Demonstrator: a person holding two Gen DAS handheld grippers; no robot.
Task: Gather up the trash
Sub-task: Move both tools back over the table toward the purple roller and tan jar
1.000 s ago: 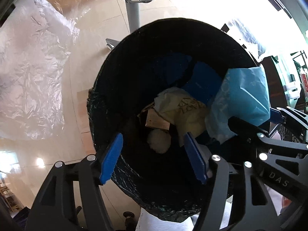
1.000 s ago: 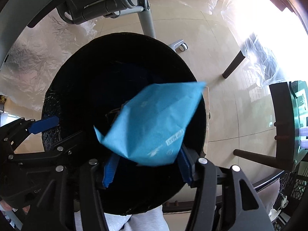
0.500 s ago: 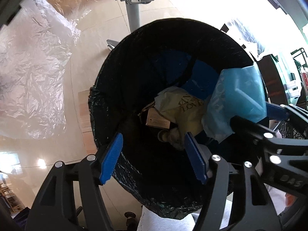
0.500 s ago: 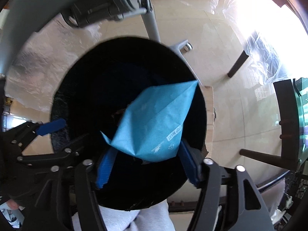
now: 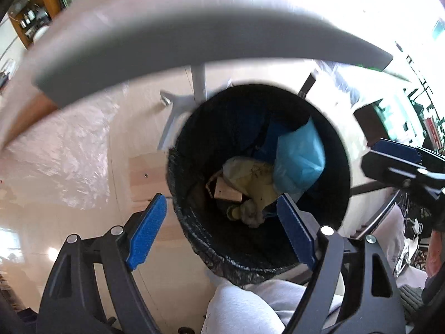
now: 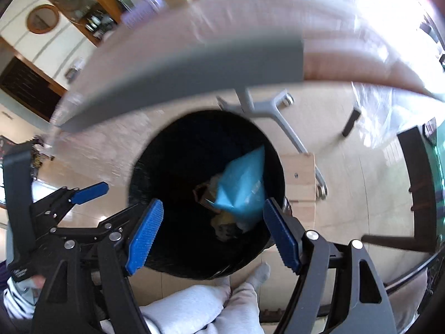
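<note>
Both views look down into a round bin lined with a black plastic bag (image 5: 250, 267) that stands on a pale, glossy tiled floor (image 5: 69, 222), close in front of the person's legs in light grey trousers (image 6: 194, 306). The left gripper (image 5: 222, 231) hangs above the near rim of the bin; its jaws have just been opening, they stand wide apart now, and nothing is between its blue ribbed pads (image 5: 146, 232). The right gripper (image 6: 212, 235) also hangs over the bin with its jaws wide, after opening a little further just now, and its blue pads (image 6: 144, 232) press on nothing. The crumpled light blue plastic bag (image 6: 243, 186) lies free inside the bin, leaning against the inner wall on the right side and resting on top of the other trash. Under it and beside it lie a pale yellow plastic bag with dark print (image 5: 250, 175), a small brown cardboard piece (image 5: 226, 193) and a whitish crumpled wad (image 5: 250, 214). Behind the bin stands the grey metal leg with a forked foot (image 6: 267, 111) of a table, and the grey edge of the tabletop (image 5: 194, 41) crosses the upper part of both views, blurred. A sheet of clear crinkled plastic film (image 5: 64, 153) lies on the floor to the left of the bin, and a flat pale wooden board (image 6: 297, 181) lies just beside it.
</note>
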